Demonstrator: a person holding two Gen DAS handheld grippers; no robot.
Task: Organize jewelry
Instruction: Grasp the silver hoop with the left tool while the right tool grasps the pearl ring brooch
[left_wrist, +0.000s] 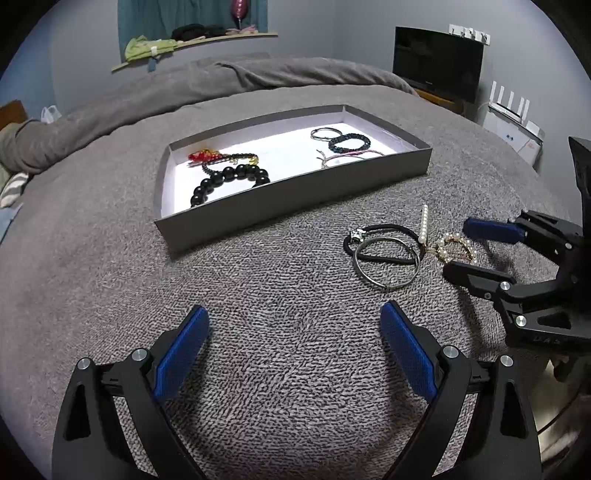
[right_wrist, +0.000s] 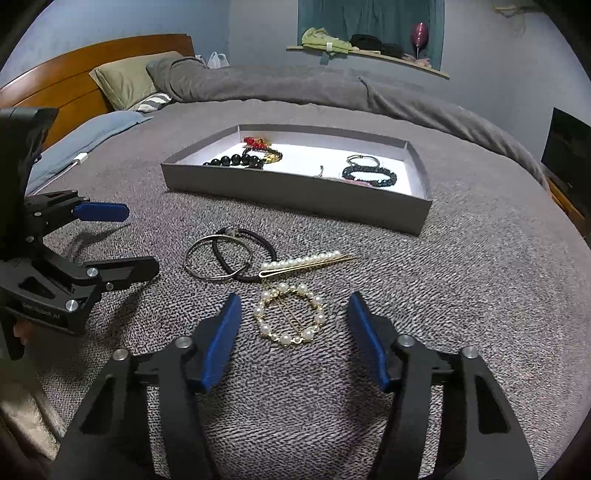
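Observation:
A grey tray (left_wrist: 295, 195) (right_wrist: 295, 192) on the bed holds black bead bracelets (left_wrist: 229, 179) (right_wrist: 236, 161) at its left and dark bracelets (left_wrist: 349, 142) (right_wrist: 369, 175) at its right. On the blanket lie a metal bangle (left_wrist: 386, 264) (right_wrist: 218, 258), a black hair tie (left_wrist: 384, 240) (right_wrist: 255, 254), a pearl hair pin (left_wrist: 424, 223) (right_wrist: 303, 260) and a round pearl clip (left_wrist: 456, 249) (right_wrist: 290, 317). My right gripper (right_wrist: 291, 317) (left_wrist: 458, 245) is open with the pearl clip between its fingers. My left gripper (left_wrist: 295, 328) (right_wrist: 140, 240) is open and empty, left of the loose pieces.
A rolled grey duvet (left_wrist: 221, 85) lies behind the tray. Pillows (right_wrist: 125, 81) and a wooden headboard (right_wrist: 74, 74) are at the far left. A black screen (left_wrist: 437, 62) and a white router (left_wrist: 511, 118) stand to the right of the bed.

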